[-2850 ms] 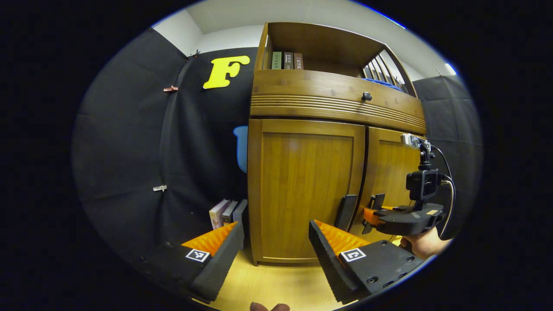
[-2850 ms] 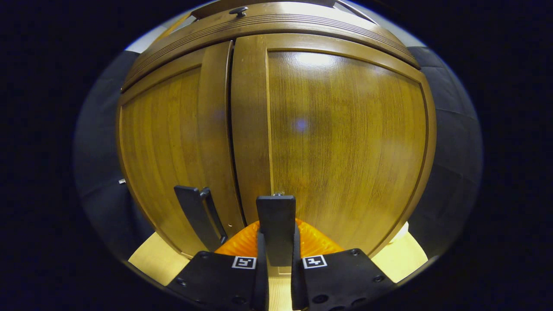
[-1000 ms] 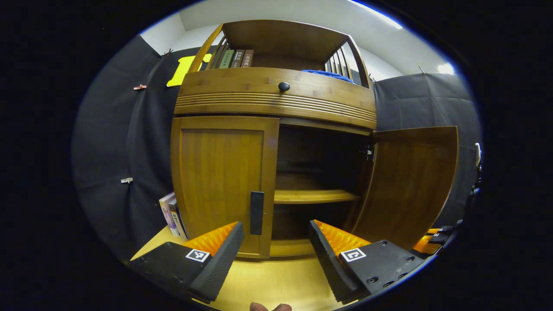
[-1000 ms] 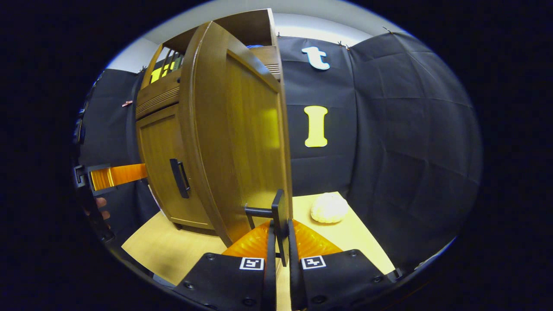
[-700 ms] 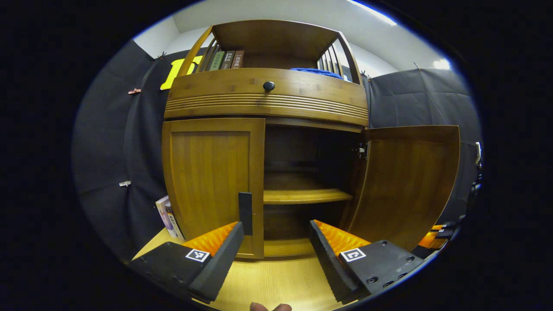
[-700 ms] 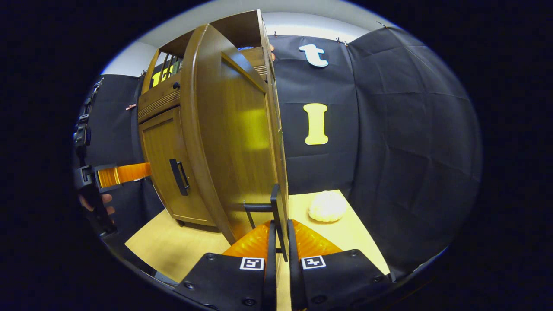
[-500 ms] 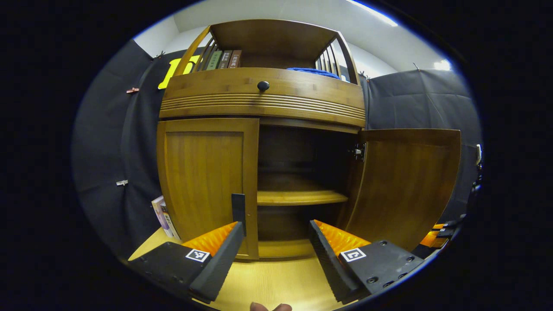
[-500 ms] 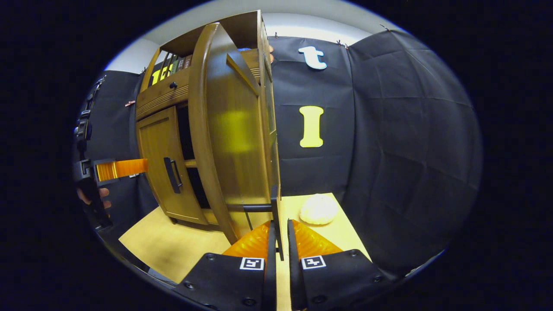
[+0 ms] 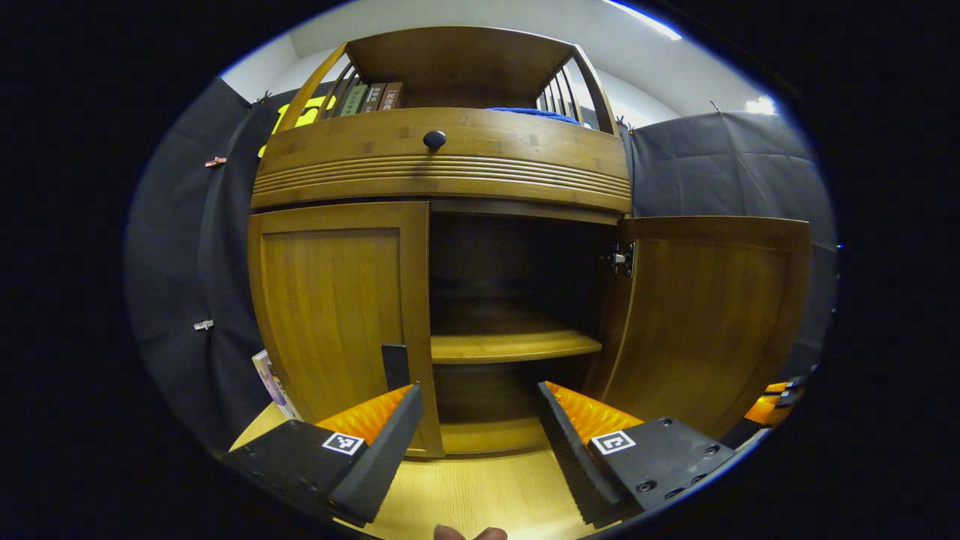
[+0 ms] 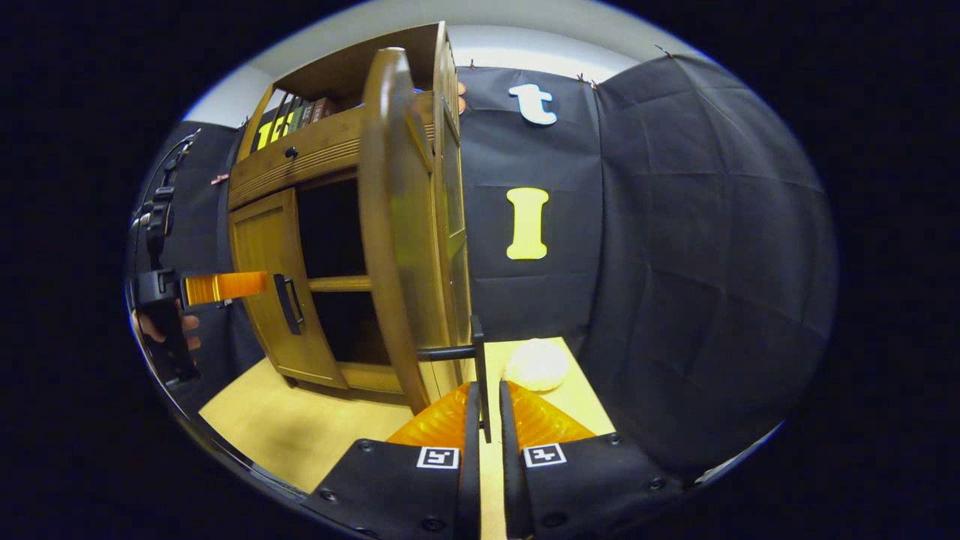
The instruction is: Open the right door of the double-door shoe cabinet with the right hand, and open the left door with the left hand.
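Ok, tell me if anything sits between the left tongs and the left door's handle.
Nothing visible does. The left tongs stand open just short of the left door's handle, which sits above their left finger, with only bare floor below.

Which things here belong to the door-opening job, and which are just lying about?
Job: right door, open, its handle clamped by the right gripper; left door, closed; its handle; left gripper, open.

Lying about: books, blue cloth, drawer knob, white lump.
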A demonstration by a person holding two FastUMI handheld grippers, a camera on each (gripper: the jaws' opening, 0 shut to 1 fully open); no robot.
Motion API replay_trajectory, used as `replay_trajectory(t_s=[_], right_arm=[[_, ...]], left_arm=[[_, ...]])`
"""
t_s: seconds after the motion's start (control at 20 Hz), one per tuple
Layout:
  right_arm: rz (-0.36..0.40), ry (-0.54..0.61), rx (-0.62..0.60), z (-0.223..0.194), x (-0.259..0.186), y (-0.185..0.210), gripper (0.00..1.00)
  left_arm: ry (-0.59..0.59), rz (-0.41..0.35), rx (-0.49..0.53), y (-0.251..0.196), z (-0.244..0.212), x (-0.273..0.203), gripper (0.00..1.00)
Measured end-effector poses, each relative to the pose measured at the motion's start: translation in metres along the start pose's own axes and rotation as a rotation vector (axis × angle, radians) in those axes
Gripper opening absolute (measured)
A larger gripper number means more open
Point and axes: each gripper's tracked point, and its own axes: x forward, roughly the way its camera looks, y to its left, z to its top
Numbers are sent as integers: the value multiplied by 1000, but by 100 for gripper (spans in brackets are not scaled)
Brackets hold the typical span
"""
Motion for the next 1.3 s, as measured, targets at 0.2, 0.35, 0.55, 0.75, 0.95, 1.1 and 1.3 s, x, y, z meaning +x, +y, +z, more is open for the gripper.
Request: replay_trajectory(t_s=[0.2, 0.35, 0.55, 0.75, 0.95, 1.1, 1.3], right_arm=[[-85, -16, -69, 2, -18, -13, 39], [-170, -85, -3, 17, -37, -23, 84], [-162, -169, 52, 33, -58, -11, 98], [-127, -162, 83, 42, -69, 13, 100], [-122, -194, 96, 58, -78, 33, 98], [-116, -198, 81, 59, -84, 45, 98], [-124, -175, 66, 50, -94, 55, 98]], left_arm=[[7, -5, -21, 6, -2, 5, 94], [-14, 32, 2, 25, -2, 11, 94], [0, 76, 9, 56, -16, 33, 94], [24, 105, 18, 83, -33, 64, 94], [33, 119, 20, 98, -43, 86, 85], [45, 132, 26, 107, -47, 108, 77], [33, 129, 72, 111, -45, 127, 65]])
